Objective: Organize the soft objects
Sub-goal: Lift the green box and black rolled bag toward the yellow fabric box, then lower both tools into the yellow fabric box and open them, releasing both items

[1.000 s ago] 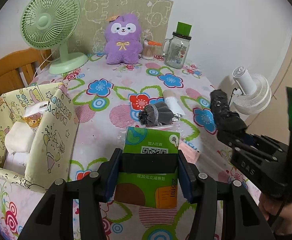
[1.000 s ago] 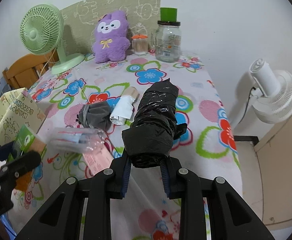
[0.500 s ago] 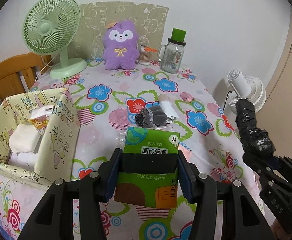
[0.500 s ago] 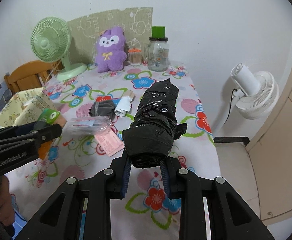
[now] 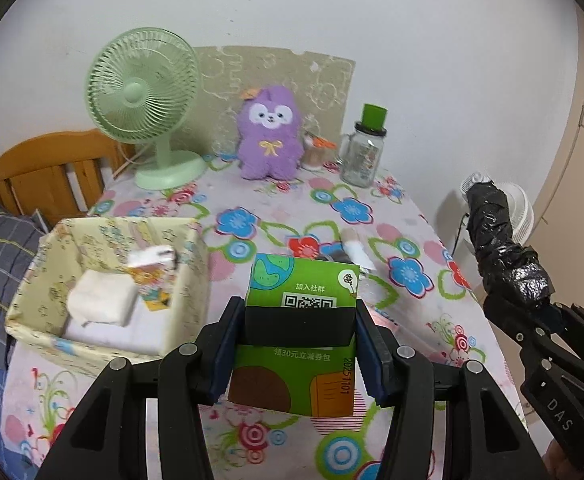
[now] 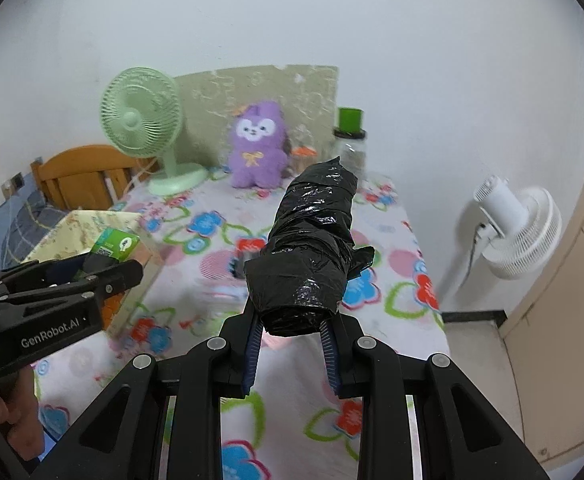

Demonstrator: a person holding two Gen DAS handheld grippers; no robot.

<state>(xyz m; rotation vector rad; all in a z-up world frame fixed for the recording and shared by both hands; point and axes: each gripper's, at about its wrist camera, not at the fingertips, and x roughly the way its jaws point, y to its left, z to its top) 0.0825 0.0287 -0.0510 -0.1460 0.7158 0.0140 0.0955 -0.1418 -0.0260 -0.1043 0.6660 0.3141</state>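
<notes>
Left gripper [image 5: 297,336]: pinches a green pack [image 5: 299,336] across its width, both pads flat on its sides; held above the near part of the counter [image 5: 411,208].
Pack axis: long axis runs away from the camera along the fingers, far end tilted up; printed face with the code square looks up toward the lens.
Pack hidden parts: a black band covers its middle; the near end sinks between the fingers; the small print is too fine to read.
Right gripper [image 6: 292,344]: pressed onto the near end of a black roll [image 6: 311,248], which is off the counter and over its right part.
Roll axis: long axis points forward and upward from the fingers, toward the far end of the counter; the far tip is crumpled to a blunt point.
Roll hidden parts: wrapped in glossy black film, so what is inside cannot be told; its near end sits between the pads.
Box [image 5: 48,304]: patterned, open-topped, at the counter's left edge; holds white folded things and a small printed packet, blurred.
Behind the pack: a white roll [image 5: 355,250] and something dark beside it, mostly covered in the left view, smeared in the right view.
Far end: green fan [image 5: 144,92], purple plush [image 5: 270,132], jar [image 5: 361,152] with a green lid.
</notes>
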